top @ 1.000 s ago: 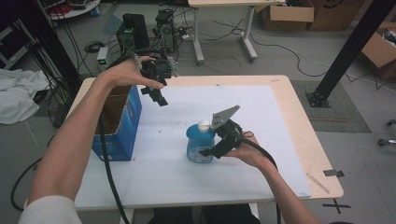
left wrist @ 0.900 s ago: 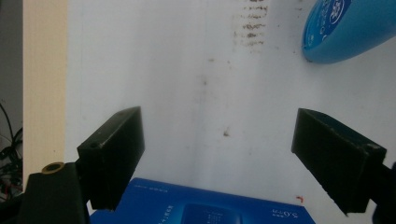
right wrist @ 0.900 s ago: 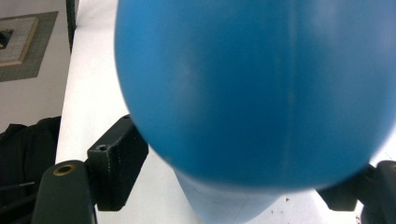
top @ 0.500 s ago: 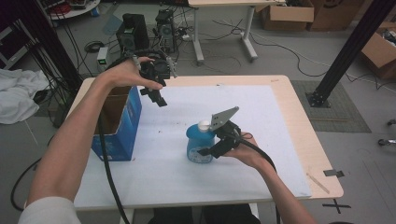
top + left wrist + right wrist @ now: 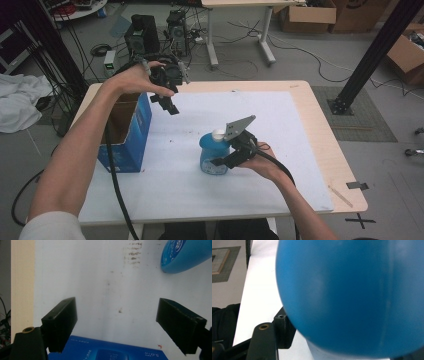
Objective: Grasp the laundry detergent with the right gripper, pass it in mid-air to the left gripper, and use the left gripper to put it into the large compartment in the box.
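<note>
One table [image 5: 320, 125] carries a single white sheet [image 5: 280, 120] across most of its top, and on that sheet stand two blue things. The larger is one open blue cardboard box [image 5: 131, 145] at the sheet's left edge. The smaller is one blue bottle [image 5: 212, 155] with a white cap, upright near the middle of the sheet and well apart from the box. Two grippers are in play, one per hand. The right gripper [image 5: 223, 161] sits low against the bottle's right side; its jaws have just been closing with the bottle between them, and in the right gripper view the bottle [image 5: 352, 297] presses up close, though whether the pads already bear on it cannot be told. The left gripper [image 5: 125, 325] hangs above the box's far end, jaws spread wide with nothing between them.
</note>
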A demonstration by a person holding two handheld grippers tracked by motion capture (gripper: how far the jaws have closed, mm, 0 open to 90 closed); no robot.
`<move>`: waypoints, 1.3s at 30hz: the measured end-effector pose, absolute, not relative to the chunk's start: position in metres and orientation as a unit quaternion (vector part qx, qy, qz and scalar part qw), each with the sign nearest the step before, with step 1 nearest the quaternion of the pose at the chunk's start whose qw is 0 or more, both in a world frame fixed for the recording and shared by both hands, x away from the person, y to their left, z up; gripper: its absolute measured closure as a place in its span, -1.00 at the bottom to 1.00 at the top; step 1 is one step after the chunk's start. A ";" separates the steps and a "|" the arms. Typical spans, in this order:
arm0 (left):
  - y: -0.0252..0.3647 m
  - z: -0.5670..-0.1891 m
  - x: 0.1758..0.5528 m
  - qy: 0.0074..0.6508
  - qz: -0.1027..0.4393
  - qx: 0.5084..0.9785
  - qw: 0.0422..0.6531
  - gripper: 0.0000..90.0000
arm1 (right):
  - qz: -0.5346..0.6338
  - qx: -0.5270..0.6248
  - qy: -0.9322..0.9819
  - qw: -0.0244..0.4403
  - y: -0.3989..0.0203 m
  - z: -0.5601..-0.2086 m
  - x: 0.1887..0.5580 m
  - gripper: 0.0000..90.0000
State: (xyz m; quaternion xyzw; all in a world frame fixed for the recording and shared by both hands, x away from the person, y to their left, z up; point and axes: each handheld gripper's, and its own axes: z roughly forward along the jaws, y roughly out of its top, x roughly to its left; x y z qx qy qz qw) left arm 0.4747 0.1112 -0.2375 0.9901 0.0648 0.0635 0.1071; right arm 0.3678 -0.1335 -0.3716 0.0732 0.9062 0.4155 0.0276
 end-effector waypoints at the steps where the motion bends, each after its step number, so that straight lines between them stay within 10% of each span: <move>1: 0.111 -0.237 0.475 0.065 0.063 0.990 0.108 -0.60 | 0.416 0.074 0.906 0.026 -0.134 -0.372 0.368 -0.20; 39: 0.113 -0.236 0.469 0.067 0.068 0.988 0.120 -0.60 | 0.434 0.061 0.898 0.032 -0.137 -0.374 0.371 0.04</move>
